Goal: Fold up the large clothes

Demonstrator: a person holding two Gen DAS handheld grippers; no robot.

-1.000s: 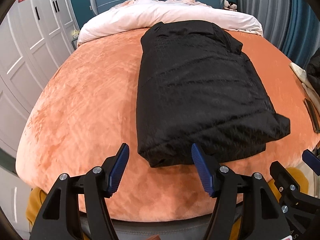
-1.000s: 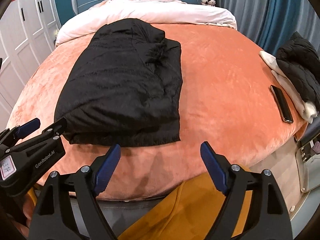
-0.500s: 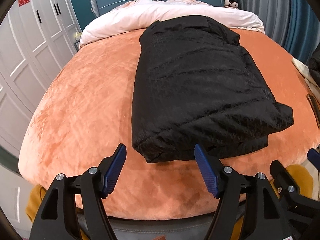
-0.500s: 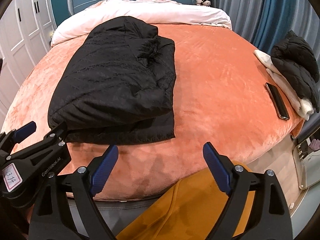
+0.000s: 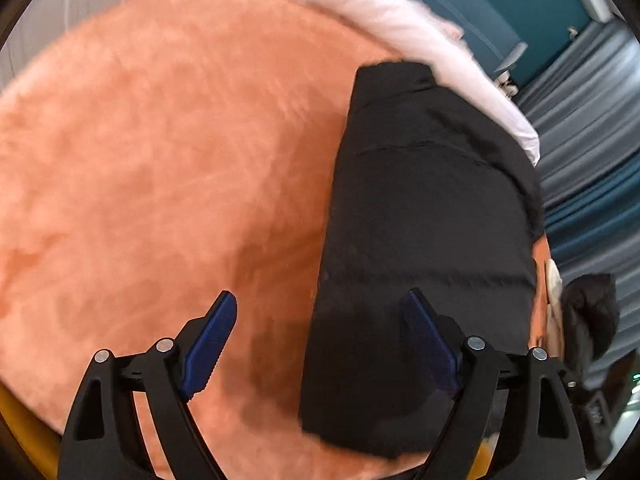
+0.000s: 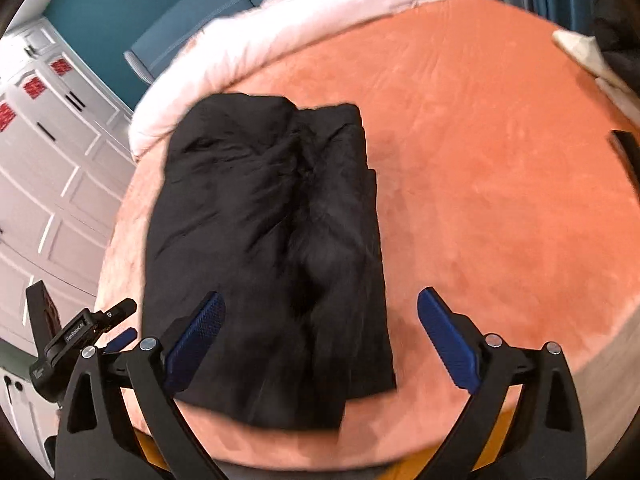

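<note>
A black padded jacket [image 5: 432, 240] lies folded into a long rectangle on the orange bed cover [image 5: 160, 160]. It also shows in the right wrist view [image 6: 264, 248]. My left gripper [image 5: 320, 344] is open, held above the jacket's near left edge. My right gripper [image 6: 320, 340] is open above the jacket's near right part. Neither holds anything. The left gripper [image 6: 100, 328] shows at the lower left of the right wrist view.
A white duvet [image 6: 280, 40] lies at the head of the bed before a blue headboard [image 6: 192, 12]. White wardrobes [image 6: 48, 168] stand at left. Another dark garment [image 5: 588, 320] and a phone [image 6: 624, 148] lie at the bed's right edge. Curtains [image 5: 592, 128] hang at right.
Both grippers have moved forward over the bed and tilted, so the jacket now lies under them. Both stay open. The jacket has not moved.
</note>
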